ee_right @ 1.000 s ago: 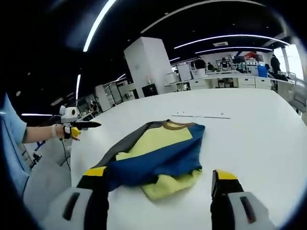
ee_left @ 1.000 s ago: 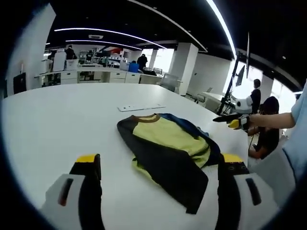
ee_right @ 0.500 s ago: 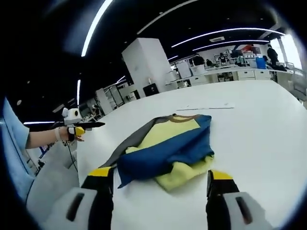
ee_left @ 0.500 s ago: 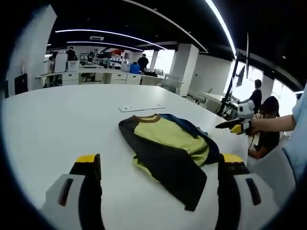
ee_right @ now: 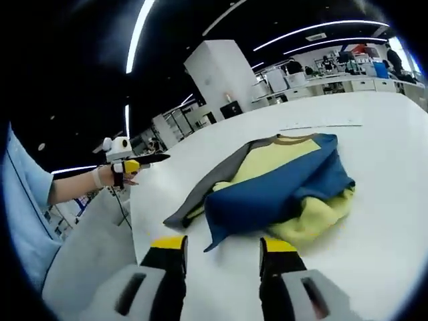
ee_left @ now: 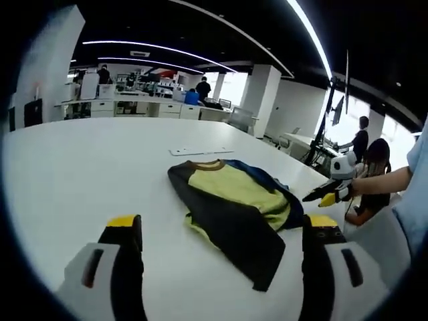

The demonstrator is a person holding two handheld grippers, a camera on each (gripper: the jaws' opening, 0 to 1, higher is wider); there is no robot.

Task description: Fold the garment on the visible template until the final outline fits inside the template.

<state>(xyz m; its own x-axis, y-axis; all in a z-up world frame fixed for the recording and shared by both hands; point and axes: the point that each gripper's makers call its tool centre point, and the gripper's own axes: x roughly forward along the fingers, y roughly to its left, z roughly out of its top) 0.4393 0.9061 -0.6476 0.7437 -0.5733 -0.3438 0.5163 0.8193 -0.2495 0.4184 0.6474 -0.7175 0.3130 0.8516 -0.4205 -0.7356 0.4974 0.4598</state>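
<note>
The left tool (ee_left: 217,231) hovers above the bench (ee_left: 80,167) with its jaws spread wide and nothing between them. Its yellow-capped fingertips (ee_left: 124,221) frame the near hem of the shirt (ee_left: 231,204), without touching it. In the right gripper view the same tool (ee_right: 150,160) shows at the left, held in a hand (ee_right: 110,176) beyond the bench edge.

The right tool (ee_right: 221,244) also hangs free above the bench (ee_right: 381,221), jaws parted though closer together, gripping nothing. Its tips sit just short of the shirt's (ee_right: 281,184) blue sleeve. In the left gripper view it (ee_left: 319,196) appears at the right, off the bench edge.

The shirt lies crumpled mid-bench, yellow body showing, dark sleeve on one side, blue sleeve on the other, brown collar away from the tools. A thin white strip (ee_left: 200,151) lies just past the collar.
</note>
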